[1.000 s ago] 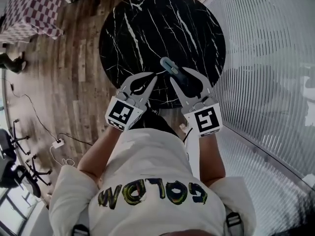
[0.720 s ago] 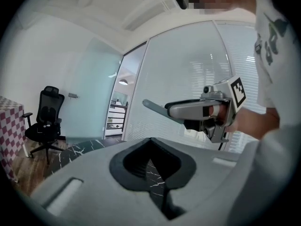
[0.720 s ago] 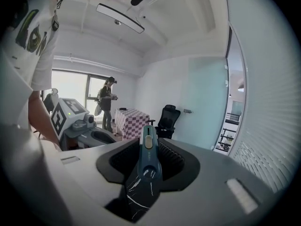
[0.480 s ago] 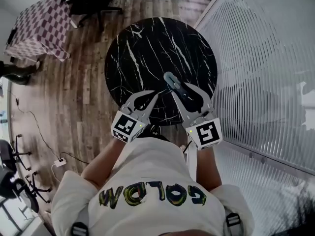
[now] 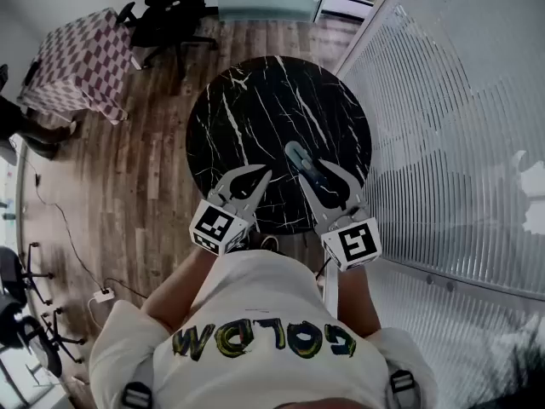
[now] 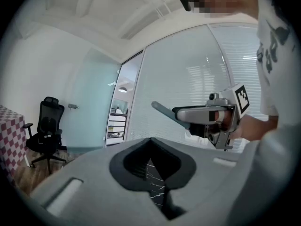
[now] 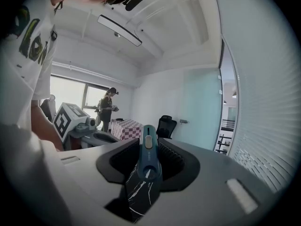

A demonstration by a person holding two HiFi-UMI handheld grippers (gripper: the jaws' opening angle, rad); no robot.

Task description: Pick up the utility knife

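The utility knife (image 5: 300, 160), dark teal with a pale slider, is lifted above the round black marble table (image 5: 255, 100). My right gripper (image 5: 320, 175) is shut on its body, and its front end sticks out past the fingertips. In the right gripper view the knife (image 7: 148, 160) lies lengthwise between the jaws of the right gripper (image 7: 148, 150). My left gripper (image 5: 265, 175) hovers beside it on the left, shut with nothing in it. In the left gripper view the left gripper (image 6: 151, 142) has its tips together, and the right gripper (image 6: 207, 114) with the knife (image 6: 165, 112) shows at the right.
A table with a checked cloth (image 5: 81, 58) and black office chairs (image 5: 170, 11) stand on the wooden floor at the left and back. A glass wall with blinds (image 5: 451, 126) runs along the right. A power strip and cable (image 5: 100, 295) lie on the floor. A person (image 7: 107, 108) stands far off.
Both grippers have risen together away from the tabletop, which now looks smaller below them. The knife stays clamped in the right gripper. The left gripper stays shut.
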